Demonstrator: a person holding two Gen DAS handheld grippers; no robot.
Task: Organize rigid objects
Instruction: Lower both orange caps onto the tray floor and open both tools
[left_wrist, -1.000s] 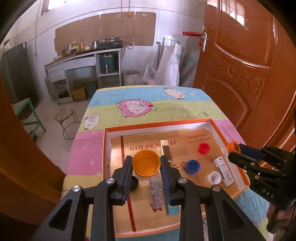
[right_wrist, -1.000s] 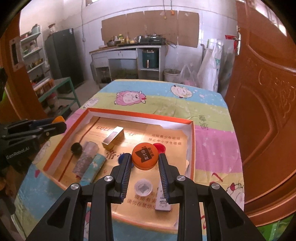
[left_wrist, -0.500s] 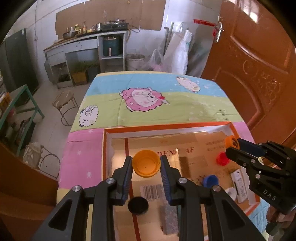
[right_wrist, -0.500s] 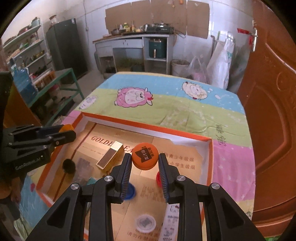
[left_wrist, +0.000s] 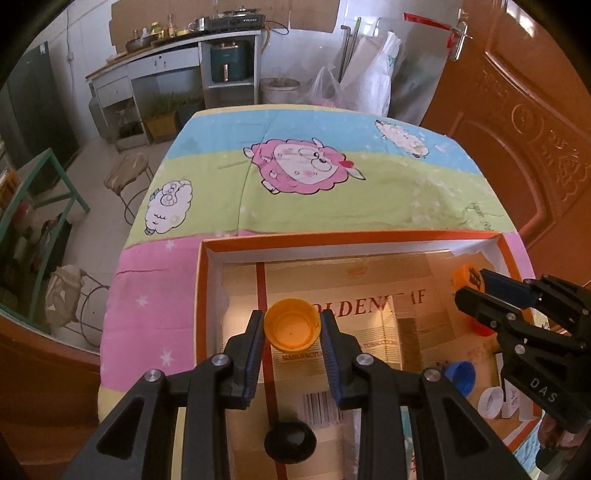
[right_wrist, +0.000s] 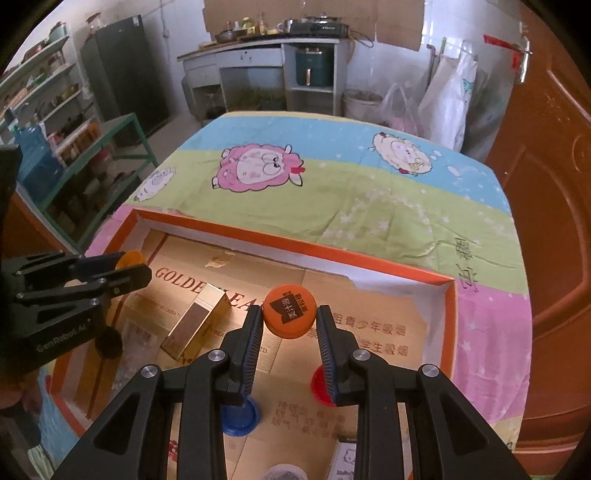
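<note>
My left gripper (left_wrist: 291, 329) is shut on a yellow-orange cap (left_wrist: 291, 325), hollow side toward the camera, held above the orange-rimmed tray (left_wrist: 347, 236). My right gripper (right_wrist: 289, 318) is shut on an orange cap with a black label (right_wrist: 290, 312), also above the tray (right_wrist: 295, 242). In the tray lie a black cap (left_wrist: 290, 439), a blue cap (right_wrist: 239, 415), a red cap (right_wrist: 319, 386), a white cap (left_wrist: 489, 400) and a gold box (right_wrist: 194, 325). Each gripper shows in the other's view, the right (left_wrist: 469, 280) and the left (right_wrist: 129, 264).
The tray sits at the near end of a table covered with a sheep-print cloth (right_wrist: 332, 184). A brown door (left_wrist: 517, 110) stands to the right. A stool (left_wrist: 127, 170), green shelving (right_wrist: 92, 147) and a kitchen counter (right_wrist: 266, 55) lie beyond the table.
Both grippers have risen and moved toward the tray's far side with their caps held. The tray's contents have slid down in both views.
</note>
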